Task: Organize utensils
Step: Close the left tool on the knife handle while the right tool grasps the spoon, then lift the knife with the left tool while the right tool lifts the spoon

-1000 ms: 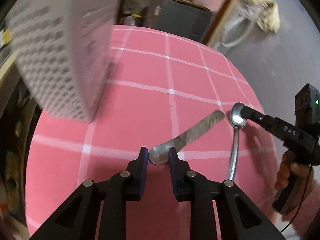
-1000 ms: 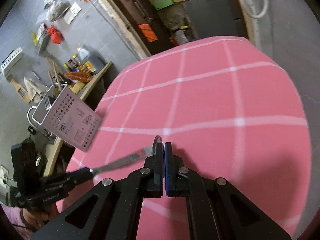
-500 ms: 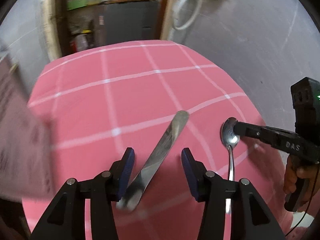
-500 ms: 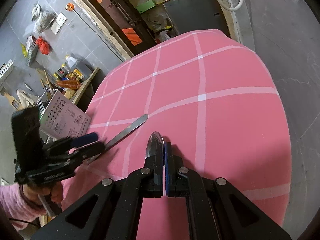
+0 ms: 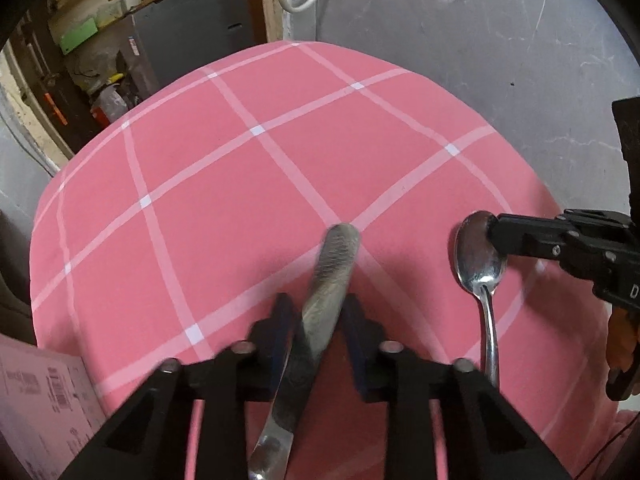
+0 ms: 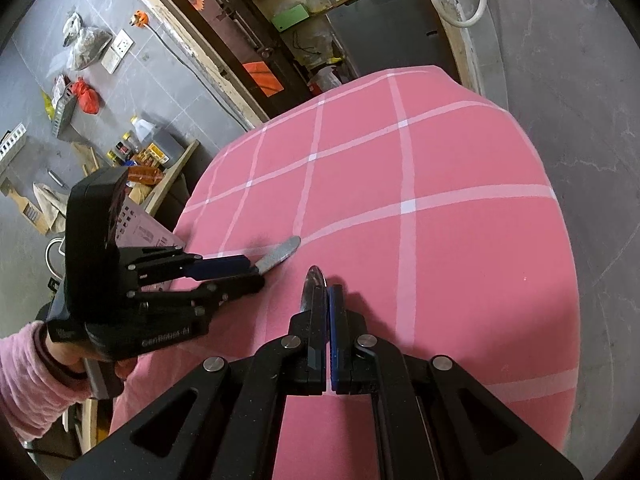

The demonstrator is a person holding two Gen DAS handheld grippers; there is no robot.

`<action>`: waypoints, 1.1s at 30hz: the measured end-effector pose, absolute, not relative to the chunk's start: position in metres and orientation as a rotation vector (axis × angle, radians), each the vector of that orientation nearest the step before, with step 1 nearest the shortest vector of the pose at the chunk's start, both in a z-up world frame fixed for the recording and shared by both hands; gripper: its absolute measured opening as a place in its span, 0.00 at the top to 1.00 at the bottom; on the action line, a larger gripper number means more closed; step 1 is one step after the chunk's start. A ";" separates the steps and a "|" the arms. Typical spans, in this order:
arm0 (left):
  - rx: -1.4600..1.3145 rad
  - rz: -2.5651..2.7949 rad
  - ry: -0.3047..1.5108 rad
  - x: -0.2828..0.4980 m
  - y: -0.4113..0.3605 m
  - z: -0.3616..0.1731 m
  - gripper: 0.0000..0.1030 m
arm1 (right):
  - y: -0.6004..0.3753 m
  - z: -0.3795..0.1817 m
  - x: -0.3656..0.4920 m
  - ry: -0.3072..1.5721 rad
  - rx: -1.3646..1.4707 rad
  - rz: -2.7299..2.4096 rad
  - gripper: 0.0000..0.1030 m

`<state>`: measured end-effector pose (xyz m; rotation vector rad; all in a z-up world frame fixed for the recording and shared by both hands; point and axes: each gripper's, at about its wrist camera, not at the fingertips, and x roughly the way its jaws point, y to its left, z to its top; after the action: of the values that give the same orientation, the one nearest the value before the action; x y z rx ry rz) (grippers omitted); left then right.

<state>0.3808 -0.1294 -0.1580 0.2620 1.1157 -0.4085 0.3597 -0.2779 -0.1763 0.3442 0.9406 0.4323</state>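
Observation:
A flat metal knife (image 5: 328, 280) lies between the fingers of my left gripper (image 5: 318, 312); the jaws stand close on either side of it, blurred, and contact is unclear. Its tip points away over the pink checked tablecloth (image 5: 224, 168). In the right wrist view the knife tip (image 6: 280, 256) sticks out past the left gripper (image 6: 240, 274). My right gripper (image 6: 326, 300) is shut on a metal spoon (image 6: 314, 286), seen edge-on. In the left wrist view the spoon (image 5: 478, 256) hangs handle down from the right gripper's fingers (image 5: 520, 236).
A pale perforated utensil basket (image 6: 136, 226) stands at the table's left edge behind the left gripper; its corner shows in the left wrist view (image 5: 40, 396). Beyond the table are a grey floor, shelves and a dark cabinet (image 5: 188, 36).
My left gripper has narrowed around the knife and swung right, so the knife now points straight ahead. The right gripper still holds the spoon, nearer the left one.

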 end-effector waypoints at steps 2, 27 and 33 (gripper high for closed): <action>0.262 -0.420 1.133 0.383 -0.129 -0.157 0.80 | -0.277 -0.177 0.358 0.948 0.351 0.431 0.98; -0.259 -0.449 0.822 0.287 -0.052 -0.086 0.83 | -0.245 -0.111 0.316 0.746 0.241 0.453 0.98; -0.260 -0.408 0.735 0.274 -0.035 -0.058 0.83 | -0.231 -0.078 0.303 0.666 0.200 0.459 0.98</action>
<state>0.2743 -0.0346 -0.0582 -0.2595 0.7355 -0.4084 0.3034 -0.2314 -0.0776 0.1998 0.6657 0.4590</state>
